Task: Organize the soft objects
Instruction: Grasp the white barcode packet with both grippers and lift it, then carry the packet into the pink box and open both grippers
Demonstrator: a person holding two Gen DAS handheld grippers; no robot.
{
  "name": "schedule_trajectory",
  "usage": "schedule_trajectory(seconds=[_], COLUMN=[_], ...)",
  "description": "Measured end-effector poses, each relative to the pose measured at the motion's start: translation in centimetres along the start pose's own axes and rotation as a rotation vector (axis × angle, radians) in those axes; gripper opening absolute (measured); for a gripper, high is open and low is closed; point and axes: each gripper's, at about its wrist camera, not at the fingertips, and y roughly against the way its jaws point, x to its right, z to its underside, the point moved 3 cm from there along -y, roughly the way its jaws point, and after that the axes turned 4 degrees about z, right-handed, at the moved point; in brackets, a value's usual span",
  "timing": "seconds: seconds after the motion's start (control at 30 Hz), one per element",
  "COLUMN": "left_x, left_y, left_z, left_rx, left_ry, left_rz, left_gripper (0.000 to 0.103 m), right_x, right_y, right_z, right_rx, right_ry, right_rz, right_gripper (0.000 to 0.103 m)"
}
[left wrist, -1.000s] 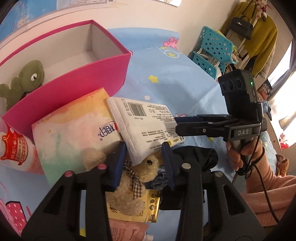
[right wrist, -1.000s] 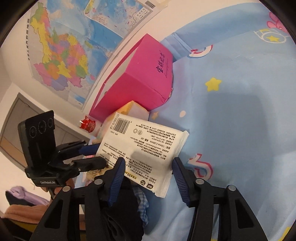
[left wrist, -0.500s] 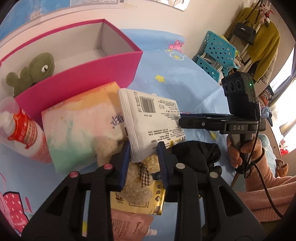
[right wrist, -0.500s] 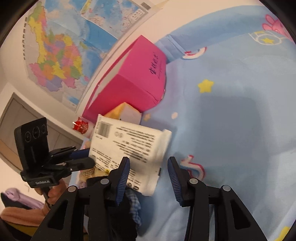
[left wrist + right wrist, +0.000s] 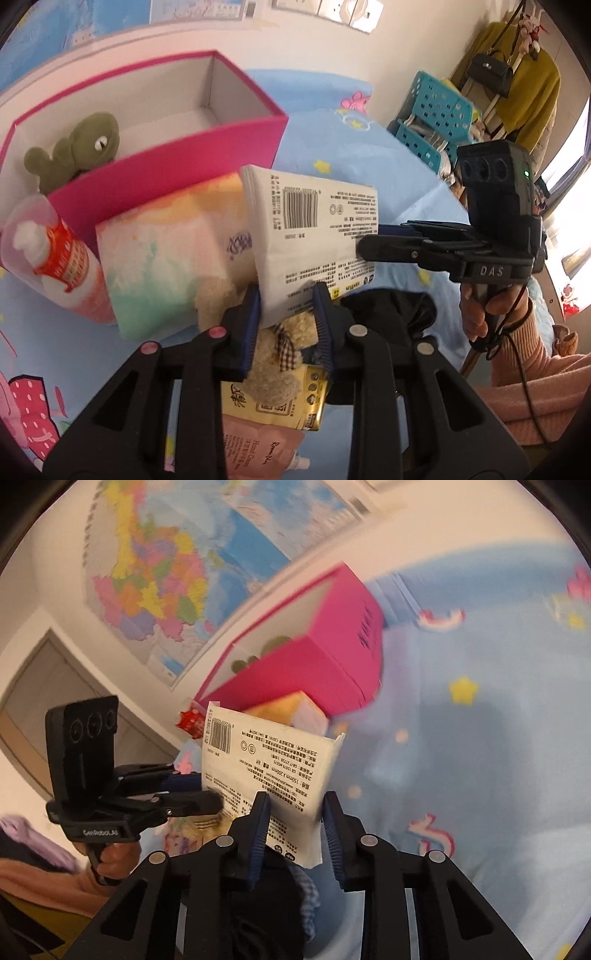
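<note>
Now both grippers hold the white tissue pack (image 5: 314,236) up off the blue bed sheet (image 5: 369,155). The left gripper (image 5: 286,317) has its jaws pinched on the near edge. The right gripper (image 5: 295,827) has its jaws closed around the same pack. Under it, a teddy bear (image 5: 273,369) is half hidden. Far left, the pink box (image 5: 177,162) stands open with a green plush toy (image 5: 77,147) peeking over the wall.

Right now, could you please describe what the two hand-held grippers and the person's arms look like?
Both are black plastic. The left hand-held gripper has ribbed blue finger pads and pink-red pivot caps; the right hand-held gripper has blue pads and silver caps. Each carries a black three-lens camera block, the right's marked DAS with a green light. A black cable trails past a pink ribbed sleeve.
</note>
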Motion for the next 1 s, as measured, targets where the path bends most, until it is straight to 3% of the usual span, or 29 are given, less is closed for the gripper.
schedule_trajectory(seconds=[0.13,0.43,0.67,1.0], left_x=[-0.1,-1.8,-5.2,-8.8], left_y=[2.1,4.7,4.3,-0.1], left_z=[-1.6,-6.8,-9.6,-10.3], left_rx=[0.057,0.133,0.120,0.003], left_ry=[0.007,0.020,0.086,0.215], left_rz=[0.008,-0.081,-0.099,-0.079], left_gripper=[0.031,0.034,0.035,0.035], right_x=[-1.6,-5.4,-5.7,-2.9], right_y=[1.4,1.5,-1.3,-6.3], right_z=[-2.2,-10.1,-14.1,-15.9], right_rx=[0.025,0.049,0.007,-0.127], right_ry=[0.056,0.198,0.216,0.146], right_rz=[0.019,0.035,0.052,0.118], right_gripper=[0.028,0.028,0.028,0.029])
